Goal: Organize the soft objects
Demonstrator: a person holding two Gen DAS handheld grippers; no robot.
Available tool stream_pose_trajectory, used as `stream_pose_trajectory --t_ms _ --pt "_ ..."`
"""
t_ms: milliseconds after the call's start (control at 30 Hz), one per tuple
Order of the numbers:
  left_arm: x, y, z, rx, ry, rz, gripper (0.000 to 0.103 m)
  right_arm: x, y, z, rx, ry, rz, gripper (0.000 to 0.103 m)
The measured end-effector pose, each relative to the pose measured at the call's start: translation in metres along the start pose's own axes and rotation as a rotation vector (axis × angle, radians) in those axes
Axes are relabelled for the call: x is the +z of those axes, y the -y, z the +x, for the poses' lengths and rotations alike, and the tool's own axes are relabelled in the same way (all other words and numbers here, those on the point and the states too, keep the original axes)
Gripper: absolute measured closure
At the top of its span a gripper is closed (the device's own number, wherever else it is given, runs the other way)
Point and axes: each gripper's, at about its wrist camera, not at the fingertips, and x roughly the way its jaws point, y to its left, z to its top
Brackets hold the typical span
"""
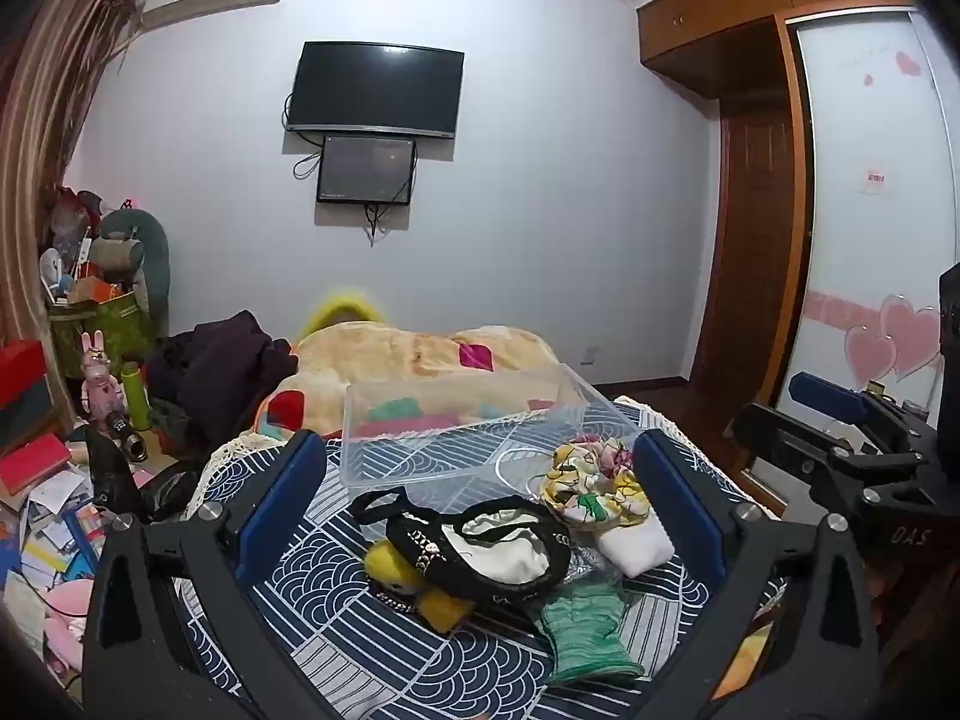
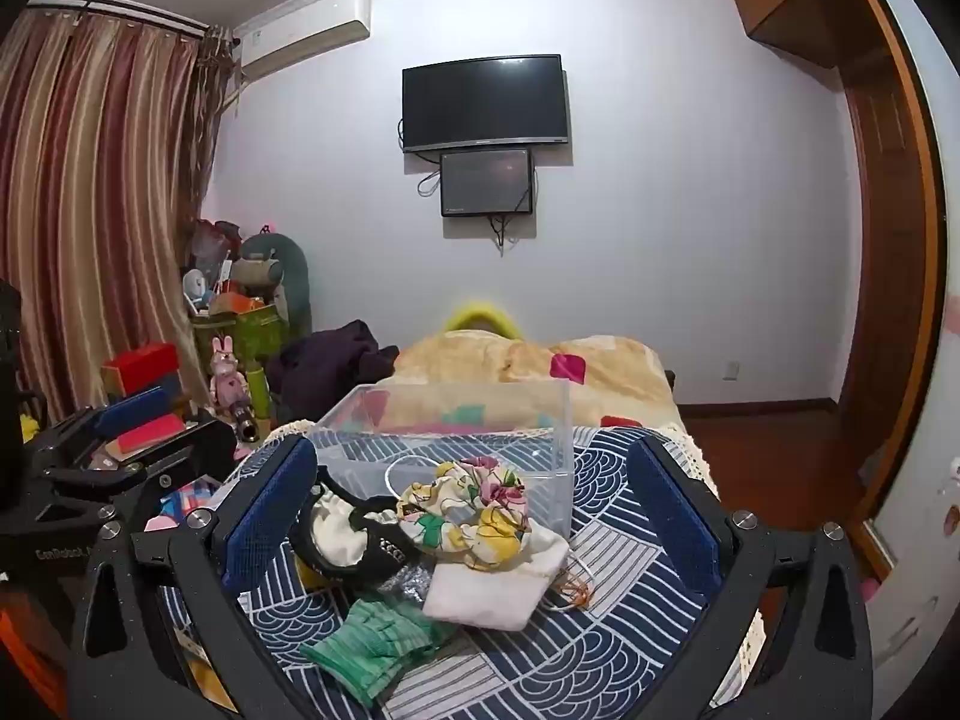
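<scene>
Roughly L to R: left hand-held gripper [image 1: 474, 516] is spread wide, nothing between its blue pads, hovering over a bed [image 1: 384, 648] w/ navy wave-pattern cover. Between its fingers sits the soft pile. Nearest its left finger, a yellow plush bit [image 1: 390, 567]; over that, a black-trimmed white garment [image 1: 504, 549], approx centred between the pads. Below it, closer to the cam, a green knit piece [image 1: 585, 636]. Toward its right finger, a floral scrunchie-like bundle [image 1: 591, 483] resting on a folded white cloth [image 1: 639, 549]. Past the pile, beyond the fingertips, a clear plastic box [image 1: 468, 438] stands upright on the bed, touching the floral bundle's far side.

Right hand-held gripper [image 2: 474, 507] also wide, holding nothing. Black-trimmed garment [image 2: 342, 534] lies just beside its left pad, green piece [image 2: 372, 645] nearer the cam, floral bundle [image 2: 468, 510] approx midway, white cloth [image 2: 492, 585] under it. Clear box [image 2: 444, 438] straight ahead past the tips. Thin wire-like loop [image 2: 573, 585] sits beside the white cloth, toward the right pad.
</scene>
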Motion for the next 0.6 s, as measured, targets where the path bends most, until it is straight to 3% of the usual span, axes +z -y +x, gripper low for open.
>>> stream_pose_trajectory --t_ms 600 --pt "0.0049 0.0011 -0.0062 -0.005 0.026 0.011 0.000 0.0011 -0.0042 -0.0053 0.010 0.009 -0.007 0.000"
